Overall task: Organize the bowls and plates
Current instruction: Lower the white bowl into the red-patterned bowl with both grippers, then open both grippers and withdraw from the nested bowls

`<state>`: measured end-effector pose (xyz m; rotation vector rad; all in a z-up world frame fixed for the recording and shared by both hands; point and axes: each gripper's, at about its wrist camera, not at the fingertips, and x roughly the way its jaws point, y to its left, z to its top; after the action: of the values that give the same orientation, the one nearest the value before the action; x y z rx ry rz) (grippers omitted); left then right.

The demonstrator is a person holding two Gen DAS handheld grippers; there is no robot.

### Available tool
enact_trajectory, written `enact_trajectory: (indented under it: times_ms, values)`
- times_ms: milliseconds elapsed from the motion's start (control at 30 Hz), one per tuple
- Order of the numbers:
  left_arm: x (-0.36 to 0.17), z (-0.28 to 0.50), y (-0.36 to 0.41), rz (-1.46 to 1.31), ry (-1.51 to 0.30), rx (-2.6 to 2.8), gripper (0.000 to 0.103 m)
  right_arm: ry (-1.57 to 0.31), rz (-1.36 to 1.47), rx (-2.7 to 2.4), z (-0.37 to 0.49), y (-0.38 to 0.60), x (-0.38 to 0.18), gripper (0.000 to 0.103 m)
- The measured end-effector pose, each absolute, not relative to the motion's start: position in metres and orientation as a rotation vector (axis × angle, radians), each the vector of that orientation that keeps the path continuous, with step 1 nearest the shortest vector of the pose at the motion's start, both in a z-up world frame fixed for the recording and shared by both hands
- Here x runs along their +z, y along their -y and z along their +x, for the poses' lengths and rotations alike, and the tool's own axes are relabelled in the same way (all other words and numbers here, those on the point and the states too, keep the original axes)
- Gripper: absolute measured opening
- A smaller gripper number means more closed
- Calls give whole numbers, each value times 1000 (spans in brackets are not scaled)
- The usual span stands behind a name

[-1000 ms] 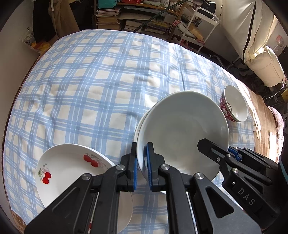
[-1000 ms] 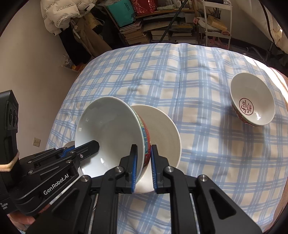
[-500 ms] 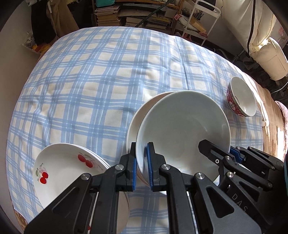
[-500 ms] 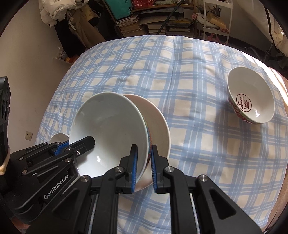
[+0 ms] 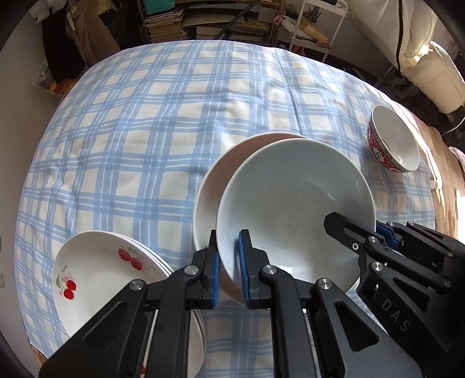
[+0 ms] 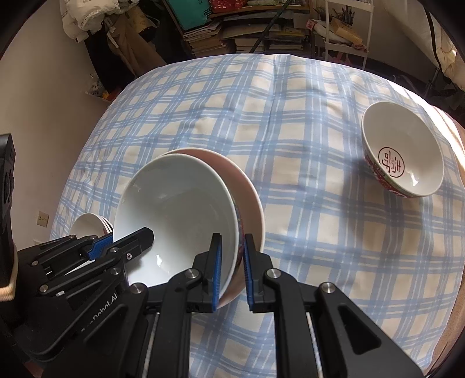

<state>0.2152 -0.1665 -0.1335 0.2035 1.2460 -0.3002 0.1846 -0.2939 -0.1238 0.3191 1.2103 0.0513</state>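
Observation:
A large white bowl (image 5: 293, 209) with a red patterned outside is held above a plain white plate (image 5: 215, 180) on the checked tablecloth. My left gripper (image 5: 229, 267) is shut on the bowl's left rim. My right gripper (image 6: 232, 261) is shut on the bowl's right rim (image 6: 235, 221), and it also shows in the left wrist view (image 5: 351, 229). The bowl (image 6: 180, 218) tilts slightly over the plate (image 6: 250, 200). A smaller red-and-white bowl (image 6: 404, 151) with a red mark inside stands at the right, also in the left wrist view (image 5: 395, 142).
A stack of cherry-patterned plates (image 5: 110, 279) lies at the near left, partly seen in the right wrist view (image 6: 90, 224). Bookshelves (image 5: 209, 17) and a white rack (image 6: 345, 26) stand beyond the table's far edge. A wall is at the left.
Both grippers have carried the large bowl a little away from the cherry plates, towards the table's middle. More of the plain plate beneath shows. Both grips stay shut.

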Motion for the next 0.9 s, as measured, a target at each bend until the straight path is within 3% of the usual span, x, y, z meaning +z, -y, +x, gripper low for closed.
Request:
enact_trajectory:
  times_ms: [467, 767, 900]
  values:
    - [-125, 211, 158, 202, -1217, -351, 12, -1209, 282, 59, 182, 294, -128, 16]
    - [-111, 217, 146, 210, -1190, -325, 16, -1176, 285, 74, 179, 299, -119, 16]
    - [-103, 221, 144, 189, -1188, -319, 23, -1181, 331, 77, 179, 308, -113, 17]
